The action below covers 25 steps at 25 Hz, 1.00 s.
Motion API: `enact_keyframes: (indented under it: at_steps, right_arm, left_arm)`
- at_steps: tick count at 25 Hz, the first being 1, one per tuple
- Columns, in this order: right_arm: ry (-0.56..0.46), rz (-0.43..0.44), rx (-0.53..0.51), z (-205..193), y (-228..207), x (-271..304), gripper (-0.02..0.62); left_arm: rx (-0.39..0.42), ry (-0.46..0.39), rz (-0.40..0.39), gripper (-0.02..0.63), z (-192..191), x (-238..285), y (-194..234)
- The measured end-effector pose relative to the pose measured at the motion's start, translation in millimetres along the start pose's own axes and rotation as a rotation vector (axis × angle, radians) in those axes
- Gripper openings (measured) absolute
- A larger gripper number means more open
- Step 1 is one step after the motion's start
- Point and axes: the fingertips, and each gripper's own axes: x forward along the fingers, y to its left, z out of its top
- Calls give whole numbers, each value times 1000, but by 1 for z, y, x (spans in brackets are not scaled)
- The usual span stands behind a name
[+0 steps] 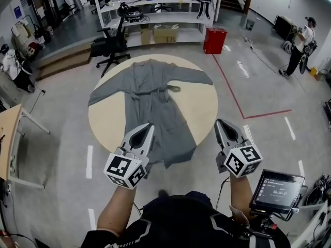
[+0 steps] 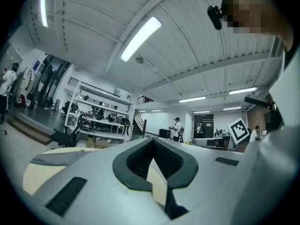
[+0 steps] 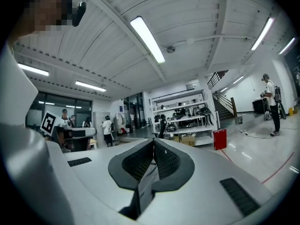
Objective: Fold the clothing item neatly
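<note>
A grey long-sleeved robe [image 1: 151, 105] lies spread flat on the round beige table [image 1: 207, 112], sleeves out to both sides, a belt across its waist. My left gripper [image 1: 148, 126] hovers above the robe's lower hem, jaws shut with nothing between them. My right gripper [image 1: 220, 123] hangs at the table's front right edge, also shut and empty. In the left gripper view the shut jaws [image 2: 152, 146] point over the table, with a grey sleeve [image 2: 58, 157] at the left. The right gripper view shows the shut jaws [image 3: 153, 144] aimed level across the room.
A black office chair [image 1: 111, 46] stands behind the table on the left, a red bin [image 1: 214, 40] and white shelving [image 1: 155, 14] beyond. A wooden desk [image 1: 10, 138] is at the left edge. A screen on a stand [image 1: 276, 190] sits at my right. A person [image 1: 300, 43] stands far right.
</note>
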Motion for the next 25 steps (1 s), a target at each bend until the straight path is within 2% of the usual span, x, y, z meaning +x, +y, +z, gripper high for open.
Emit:
enact_keyframes:
  at_steps: [4,7,11,14,16,18,20,25]
  right_arm:
    - [27,5,-15,0,-16,68,6]
    - [36,38,-12,2,-56,141,6]
    - [52,43,22,-1,-126,197,8]
    - [67,-1,81,-11,-177,219,9]
    - [102,-44,120,-24,-211,235,16]
    - [144,-93,175,-43,-242,250,73]
    - [169,-149,214,-59,-265,256,87]
    - [241,-245,378,-108,-321,268,142]
  left_arm:
    - [-4,0,22,-2,3,42,59]
    - [13,7,64,-2,5,102,104]
    - [5,40,91,-2,-2,182,122]
    - [-11,77,85,-2,-15,236,130]
    - [1,111,62,-2,-25,273,133]
    - [12,153,16,-2,-39,305,133]
    - [14,185,-27,-2,-53,327,134]
    - [-15,283,-98,-2,-96,390,138]
